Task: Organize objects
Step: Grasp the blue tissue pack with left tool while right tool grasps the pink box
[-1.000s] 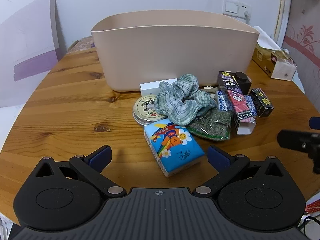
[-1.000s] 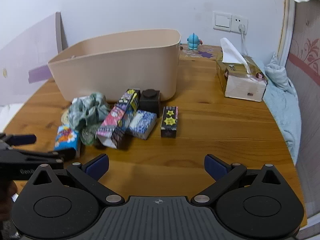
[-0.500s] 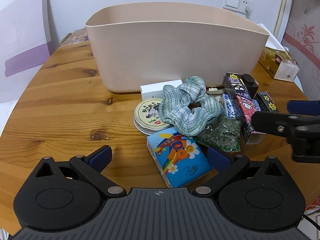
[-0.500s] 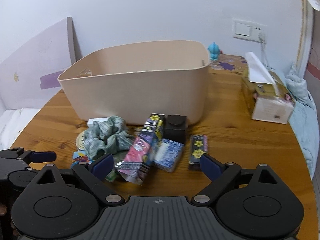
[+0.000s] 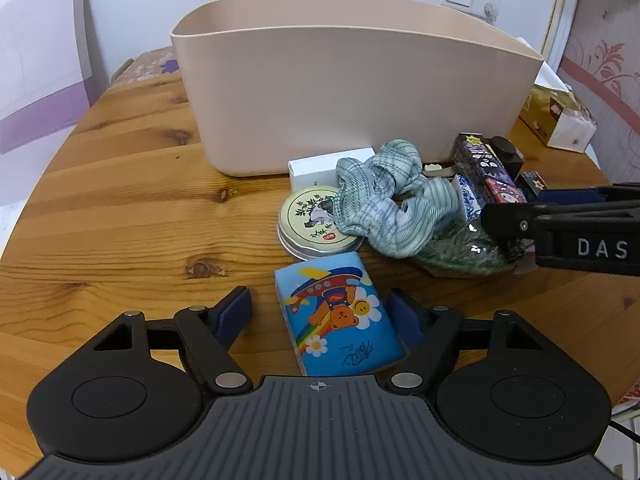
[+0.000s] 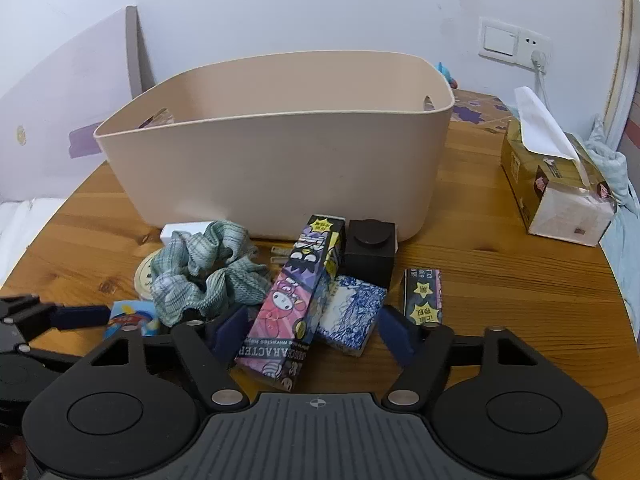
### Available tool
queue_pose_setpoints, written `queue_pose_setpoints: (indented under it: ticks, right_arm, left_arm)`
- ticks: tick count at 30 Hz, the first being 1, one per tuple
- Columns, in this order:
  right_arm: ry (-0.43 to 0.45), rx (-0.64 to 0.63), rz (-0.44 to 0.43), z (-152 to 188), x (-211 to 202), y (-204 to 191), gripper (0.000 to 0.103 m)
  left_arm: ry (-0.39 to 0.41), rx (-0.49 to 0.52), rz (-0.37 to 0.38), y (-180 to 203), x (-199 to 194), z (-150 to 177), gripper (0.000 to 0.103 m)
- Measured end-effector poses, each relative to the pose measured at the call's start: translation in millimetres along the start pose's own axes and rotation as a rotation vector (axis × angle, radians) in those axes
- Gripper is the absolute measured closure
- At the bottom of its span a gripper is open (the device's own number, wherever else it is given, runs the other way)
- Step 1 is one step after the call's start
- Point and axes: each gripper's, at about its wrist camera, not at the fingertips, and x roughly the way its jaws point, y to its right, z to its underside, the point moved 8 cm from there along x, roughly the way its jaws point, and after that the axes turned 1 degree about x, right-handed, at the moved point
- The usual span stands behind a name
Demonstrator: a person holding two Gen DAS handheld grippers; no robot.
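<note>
On the wooden tabletop [image 5: 120,216] before the beige bin [image 5: 352,92], left claw [image 5: 320,312] spread apart around the blue bear packet [image 5: 340,312], right claw [image 6: 312,328] spread apart around the pink character box [image 6: 296,300] and blue-patterned box [image 6: 352,312].

Bin [image 5: 352,80]: plain beige.
Scrunchie [image 5: 384,204]: green-and-white plaid.
Tissue pack [image 5: 340,316]: blue, cartoon bear and rainbow.
Long box [image 6: 296,304]: pink and purple cartoon characters.
Surface [image 5: 120,208]: knotty brown wood.
</note>
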Motion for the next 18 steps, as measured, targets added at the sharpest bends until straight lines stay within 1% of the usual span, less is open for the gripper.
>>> queue_pose_setpoints:
  ticks: [2,4,5,7,9,10,12,14,18]
  right_arm:
    - [0.003,-0.013,0.018,-1.8,0.5,-0.7,0.039]
    - [0.001,-0.019,0.026,-2.5,2.3,-1.0,0.042]
    - [-0.001,-0.017,0.025,-2.7,3.1,-1.2,0.046]
    - [-0.006,-0.013,0.020,-3.0,5.2,-1.4,0.051]
    - [-0.010,-0.011,0.019,-2.8,6.8,-1.6,0.059]
    - [-0.008,-0.009,0.020,-2.9,7.0,-1.3,0.061]
    - [-0.006,-0.001,0.013,-3.0,6.8,-0.9,0.076]
    - [-0.006,-0.003,0.004,-2.6,6.6,-0.9,0.080]
    - [-0.002,0.000,0.000,-1.5,4.3,0.1,0.081]
  left_arm:
    - [0.002,-0.004,0.008,-1.4,-0.1,-0.7,0.029]
    - [0.005,-0.001,0.012,-1.7,-0.7,-1.0,0.036]
    - [0.006,0.001,0.011,-1.7,-1.1,-1.0,0.038]
    - [0.010,0.007,0.002,-2.4,-2.1,-1.1,0.047]
    - [0.013,0.011,-0.003,-2.3,-3.2,-0.6,0.051]
    - [0.015,0.010,-0.003,-3.5,-3.5,-0.5,0.053]
    - [0.018,0.005,-0.002,-4.7,-4.4,-0.3,0.055]
    - [0.018,-0.003,0.005,-5.9,-4.8,-0.4,0.056]
    - [0.015,-0.022,0.018,-8.6,-7.0,-0.4,0.056]
